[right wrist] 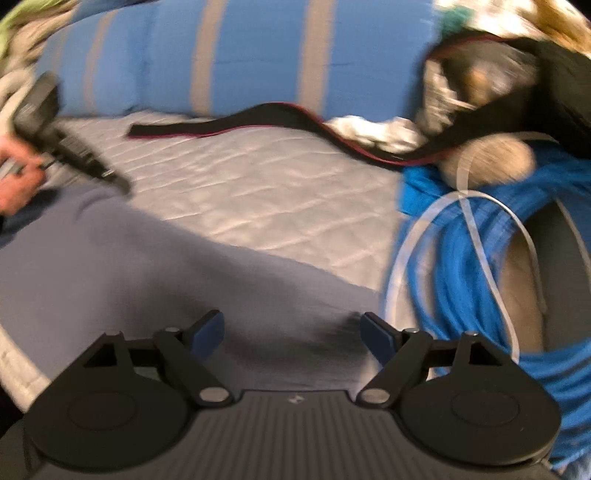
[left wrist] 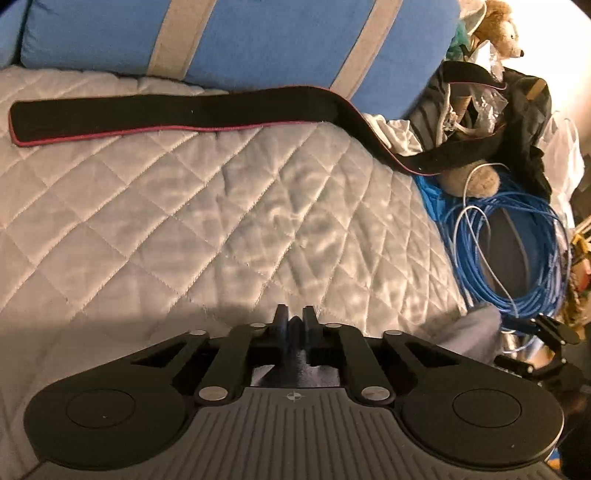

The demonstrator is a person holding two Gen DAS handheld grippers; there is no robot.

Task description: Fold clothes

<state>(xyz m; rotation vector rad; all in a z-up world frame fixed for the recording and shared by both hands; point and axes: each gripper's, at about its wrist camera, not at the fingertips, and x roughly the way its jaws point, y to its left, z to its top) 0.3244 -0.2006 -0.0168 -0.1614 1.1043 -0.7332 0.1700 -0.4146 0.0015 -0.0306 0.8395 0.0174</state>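
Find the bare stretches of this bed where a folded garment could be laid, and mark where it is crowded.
The widest free patch is the quilted cover, bordered by the black strap behind, the blue cable coil to the right and the grey garment in front. The right side is crowded: cables, a dark bag and a plush toy.

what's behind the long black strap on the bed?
Behind the black strap stands a blue cushion with pale stripes; the strap's middle leans on it. Its right end runs into a dark cluttered pile; what that pile covers cannot be seen.
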